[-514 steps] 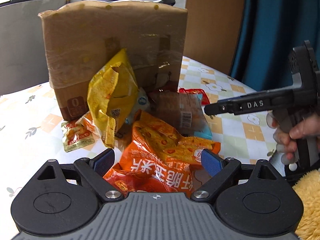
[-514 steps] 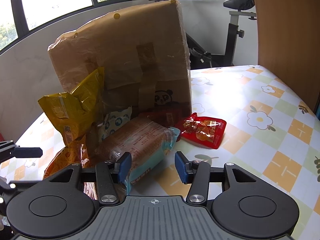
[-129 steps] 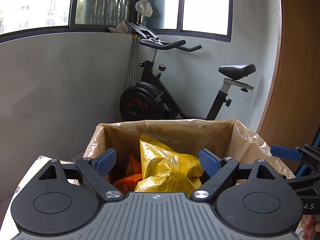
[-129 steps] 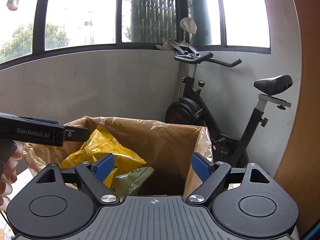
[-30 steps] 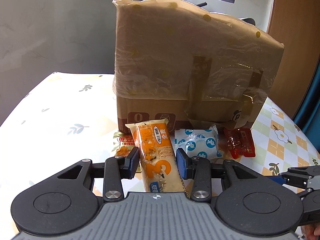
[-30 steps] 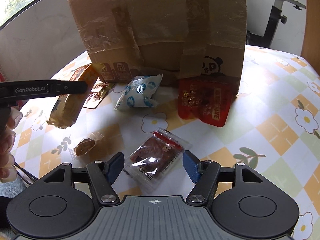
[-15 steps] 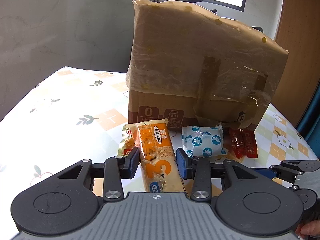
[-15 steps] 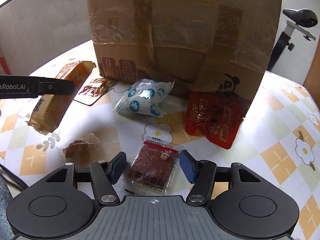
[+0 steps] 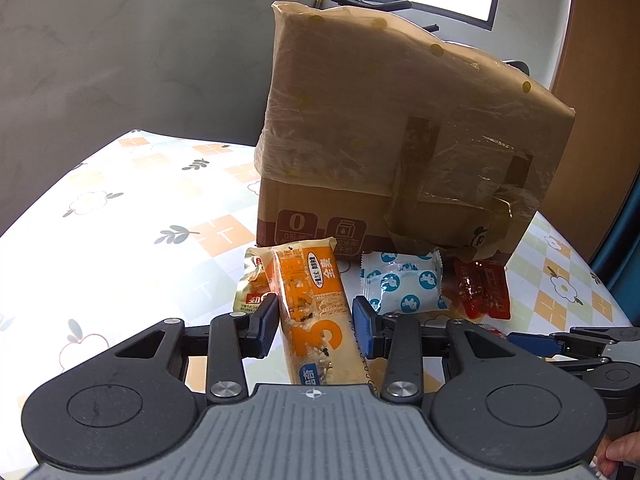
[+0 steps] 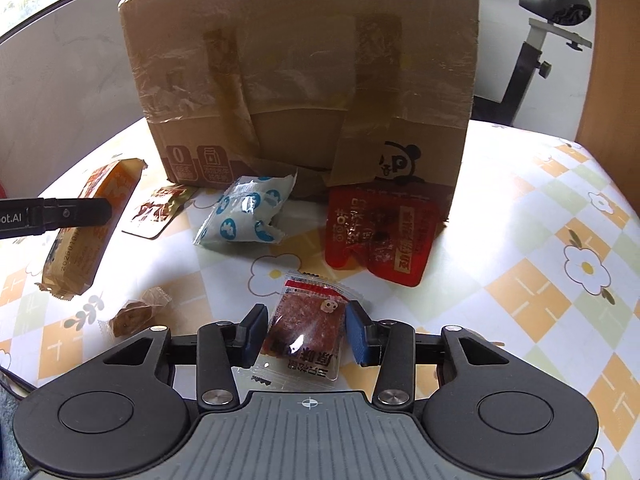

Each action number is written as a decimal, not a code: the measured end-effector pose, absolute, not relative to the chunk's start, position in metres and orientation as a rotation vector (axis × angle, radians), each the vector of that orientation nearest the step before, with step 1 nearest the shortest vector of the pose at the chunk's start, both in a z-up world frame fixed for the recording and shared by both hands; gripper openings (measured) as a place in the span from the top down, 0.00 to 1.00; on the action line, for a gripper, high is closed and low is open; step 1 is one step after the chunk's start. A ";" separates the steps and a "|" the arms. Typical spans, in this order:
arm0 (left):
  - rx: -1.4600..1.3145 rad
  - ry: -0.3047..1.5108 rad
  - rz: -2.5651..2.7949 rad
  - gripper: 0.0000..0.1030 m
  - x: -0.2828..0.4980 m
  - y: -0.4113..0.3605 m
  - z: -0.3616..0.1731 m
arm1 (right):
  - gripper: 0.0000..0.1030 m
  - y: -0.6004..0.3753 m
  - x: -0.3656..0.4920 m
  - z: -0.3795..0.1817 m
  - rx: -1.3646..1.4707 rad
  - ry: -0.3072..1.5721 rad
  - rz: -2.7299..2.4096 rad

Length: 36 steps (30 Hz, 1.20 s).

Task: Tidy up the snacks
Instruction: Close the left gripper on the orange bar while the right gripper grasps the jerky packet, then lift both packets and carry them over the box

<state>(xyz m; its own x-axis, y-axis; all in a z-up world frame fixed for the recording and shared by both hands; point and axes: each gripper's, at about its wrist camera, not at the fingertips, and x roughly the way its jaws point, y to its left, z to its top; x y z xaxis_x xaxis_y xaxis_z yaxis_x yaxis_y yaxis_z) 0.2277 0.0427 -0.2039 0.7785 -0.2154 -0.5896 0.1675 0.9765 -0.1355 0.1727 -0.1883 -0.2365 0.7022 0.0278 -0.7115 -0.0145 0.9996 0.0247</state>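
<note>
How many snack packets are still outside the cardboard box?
6: orange bar in left gripper, brown jerky in right gripper; gold sachet, white-blue pack, red pouch, small candy on table. Others may be hidden.

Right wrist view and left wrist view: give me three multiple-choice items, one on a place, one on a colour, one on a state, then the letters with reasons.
1. Where does the red pouch lie?
A. against the cardboard box's front
B. inside the box
C. under the orange bar

2. What colour are the dots on the white packet?
A. green
B. blue
C. red

3. What is the state of the left tongs?
A. wide open over bare cloth
B. shut on the orange snack bar
C. shut on the red pouch

Key: 1 A, the pouch leans on the cardboard box below the panda print; 2 B, blue dots show in both views; 3 B, both pads press the orange snack bar.
</note>
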 end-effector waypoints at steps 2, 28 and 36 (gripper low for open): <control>-0.074 0.642 -0.212 0.59 0.227 0.042 -0.203 | 0.62 -0.191 0.172 -0.234 0.024 0.783 0.016; -0.065 0.472 -0.282 0.59 0.229 0.036 -0.136 | 0.62 -0.200 0.168 -0.128 -0.089 0.502 0.040; -0.040 0.395 -0.327 0.59 0.235 0.023 -0.099 | 0.62 -0.203 0.174 -0.087 -0.144 0.414 0.064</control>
<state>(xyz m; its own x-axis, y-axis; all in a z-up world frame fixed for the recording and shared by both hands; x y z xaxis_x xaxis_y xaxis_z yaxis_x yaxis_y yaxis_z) 0.2347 0.0230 -0.0993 0.8714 -0.3207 -0.3712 0.3054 0.9468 -0.1012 0.1736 -0.2029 -0.0871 0.9136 0.0325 -0.4054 -0.0913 0.9877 -0.1268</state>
